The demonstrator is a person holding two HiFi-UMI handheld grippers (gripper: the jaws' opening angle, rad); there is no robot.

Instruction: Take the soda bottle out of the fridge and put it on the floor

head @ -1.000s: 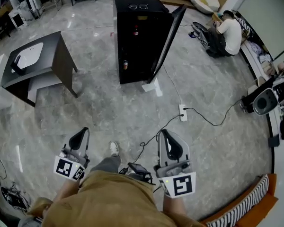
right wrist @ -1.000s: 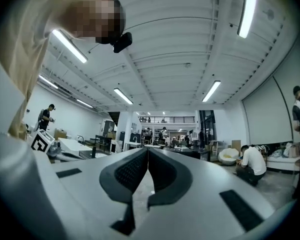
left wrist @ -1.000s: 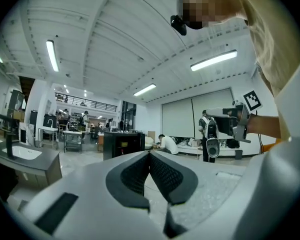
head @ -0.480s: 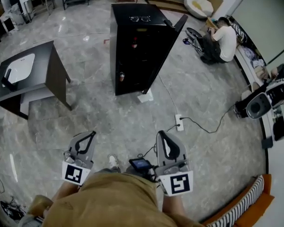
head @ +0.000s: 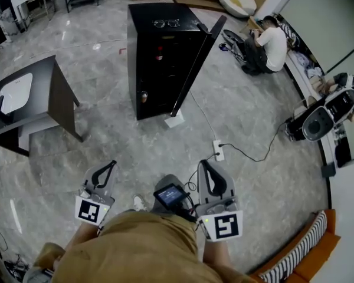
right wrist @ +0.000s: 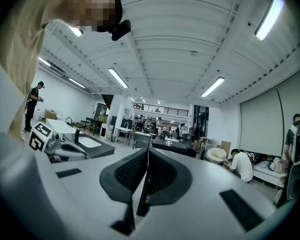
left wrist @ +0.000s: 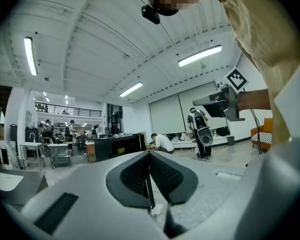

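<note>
Head view: black fridge (head: 156,52) stands on the grey marble floor (head: 135,140) at 12 o'clock, well apart from the person. Its door (head: 196,61) hangs open on the right edge, toward 1 o'clock. Glasses (head: 165,23) lie on the fridge top.

Two small things show in the dark inside. A reddish one (head: 159,55) is on an upper shelf. A low one (head: 144,96) with a pale top and brownish body stands upright near the front edge. Both are too small to tell which is the soda bottle, and neither is near a gripper.

Left gripper (head: 109,167) at 7 o'clock: jaws pressed together, nothing between them, pointing level toward the fridge. Right gripper (head: 205,167) at 5 o'clock: jaws also together, empty, and in its own view the gap lines up with the fridge.

A small screen (head: 170,194) sits between the two grippers at the person's waist. A dark table (head: 53,93) with a white sink is at 10 o'clock. A power strip (head: 218,150) with a cable lies on the floor at 1 o'clock. A seated person (head: 270,43) is at 2 o'clock, and a striped sofa (head: 307,252) at 4 o'clock.
</note>
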